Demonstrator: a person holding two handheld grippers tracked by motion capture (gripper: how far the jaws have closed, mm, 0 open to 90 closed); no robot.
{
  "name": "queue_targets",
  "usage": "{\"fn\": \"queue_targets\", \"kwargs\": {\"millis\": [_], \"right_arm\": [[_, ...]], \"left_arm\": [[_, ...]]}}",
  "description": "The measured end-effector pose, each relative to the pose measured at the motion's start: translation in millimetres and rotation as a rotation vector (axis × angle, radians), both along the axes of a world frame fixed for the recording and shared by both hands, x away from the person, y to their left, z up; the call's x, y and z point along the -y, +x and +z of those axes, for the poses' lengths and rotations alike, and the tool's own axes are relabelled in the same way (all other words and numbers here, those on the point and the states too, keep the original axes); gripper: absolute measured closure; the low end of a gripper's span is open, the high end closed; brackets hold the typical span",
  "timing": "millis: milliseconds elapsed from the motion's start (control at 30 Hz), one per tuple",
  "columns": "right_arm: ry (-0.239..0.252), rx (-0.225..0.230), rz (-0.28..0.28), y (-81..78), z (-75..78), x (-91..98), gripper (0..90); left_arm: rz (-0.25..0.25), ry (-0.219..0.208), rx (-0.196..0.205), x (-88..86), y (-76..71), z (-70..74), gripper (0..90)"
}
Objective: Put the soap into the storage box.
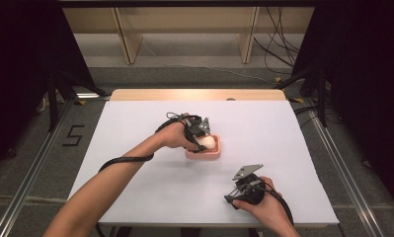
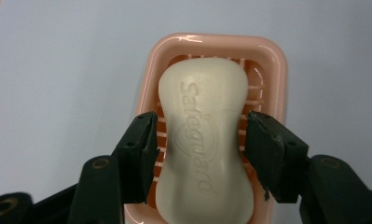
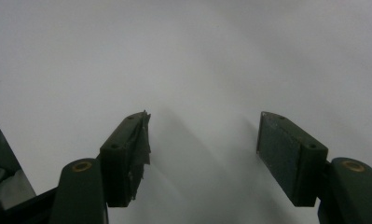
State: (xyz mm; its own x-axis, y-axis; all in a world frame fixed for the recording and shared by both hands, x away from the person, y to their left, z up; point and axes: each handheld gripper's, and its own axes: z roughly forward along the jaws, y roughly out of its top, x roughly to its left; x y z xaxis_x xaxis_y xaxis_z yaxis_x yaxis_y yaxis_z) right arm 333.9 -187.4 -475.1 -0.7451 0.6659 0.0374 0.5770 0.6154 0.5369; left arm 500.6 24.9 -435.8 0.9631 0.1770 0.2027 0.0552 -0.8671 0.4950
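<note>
Cream soap bar [image 2: 205, 140] in pink dish [image 2: 272, 60], between left gripper [image 2: 200, 135] jaws.

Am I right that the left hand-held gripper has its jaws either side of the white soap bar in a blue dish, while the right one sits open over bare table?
Not quite: the dish is pink, not blue, as the left gripper view shows. The rest stands: the left hand-held gripper brackets the soap bar, and the right hand-held gripper is open over bare table.
</note>
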Motion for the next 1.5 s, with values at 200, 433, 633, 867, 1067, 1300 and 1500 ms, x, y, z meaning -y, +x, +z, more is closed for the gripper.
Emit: {"fn": "queue_targets", "kwargs": {"millis": [200, 433, 633, 867, 1067, 1300, 1500], "right_arm": [[0.001, 0.003, 0.0, 0.1, 0.1, 0.2, 35.0], [0.001, -0.003, -0.008, -0.7, 0.9, 0.8, 35.0], [-0.003, -0.002, -0.008, -0.7, 0.9, 0.7, 34.8], [0.0, -0.005, 0.003, 0.3, 0.4, 0.2, 34.6], [-0.004, 0.001, -0.004, 0.0, 0.1, -0.1, 34.4], [-0.002, -0.011, -0.012, -2.3, 1.6, -0.7, 34.1], [-0.005, -0.014, -0.007, -2.1, 0.7, -2.3, 34.1]], "left_arm": [[0.007, -0.027, 0.006, -4.3, -8.5, 7.2, 40.7], [0.045, -0.072, 0.014, -18.0, -24.9, 16.5, 37.4], [0.09, -0.106, 0.023, -35.1, -41.7, 21.9, 36.7], [0.158, -0.14, 0.032, -62.1, -64.8, 24.0, 36.5], [0.182, -0.168, 0.033, -89.1, -89.3, 18.5, 36.3], [0.229, -0.193, 0.015, -127.6, -122.7, -11.0, 35.5], [0.279, -0.202, -0.013, -151.9, -141.9, -33.1, 35.7]]}}
